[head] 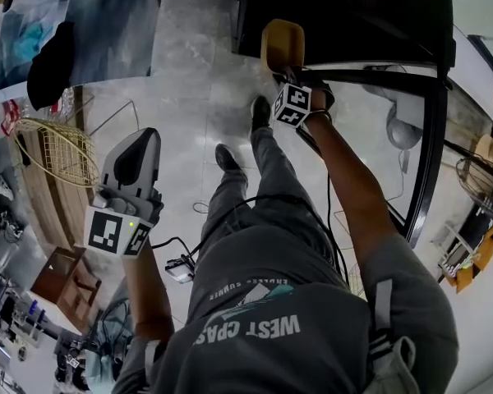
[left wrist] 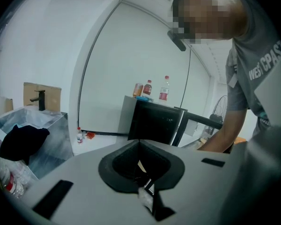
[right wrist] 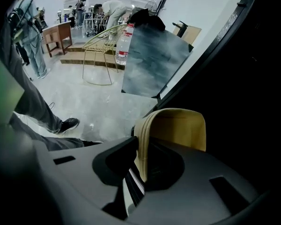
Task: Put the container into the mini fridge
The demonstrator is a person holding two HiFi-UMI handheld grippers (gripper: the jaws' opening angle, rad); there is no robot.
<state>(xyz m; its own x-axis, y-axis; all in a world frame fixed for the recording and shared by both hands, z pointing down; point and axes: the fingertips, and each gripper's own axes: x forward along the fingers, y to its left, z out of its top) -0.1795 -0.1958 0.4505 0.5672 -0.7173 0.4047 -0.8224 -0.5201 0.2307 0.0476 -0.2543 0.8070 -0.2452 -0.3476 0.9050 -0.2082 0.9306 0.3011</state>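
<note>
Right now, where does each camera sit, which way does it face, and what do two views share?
Head view: on the person's head, facing steeply down at the grey floor; shows torso, legs, left gripper, right gripper.
Left gripper view: on that gripper, facing across the room at the black mini fridge; shows shut jaws, the person's arm.
Right gripper view: on that gripper, facing the fridge's dark inside; jaws clamp the tan rounded container; a black shoe shows.
Shared: head and right gripper views both show the container.

Head view looks steeply down (mini fridge (head: pixel 345 15) shared).
</note>
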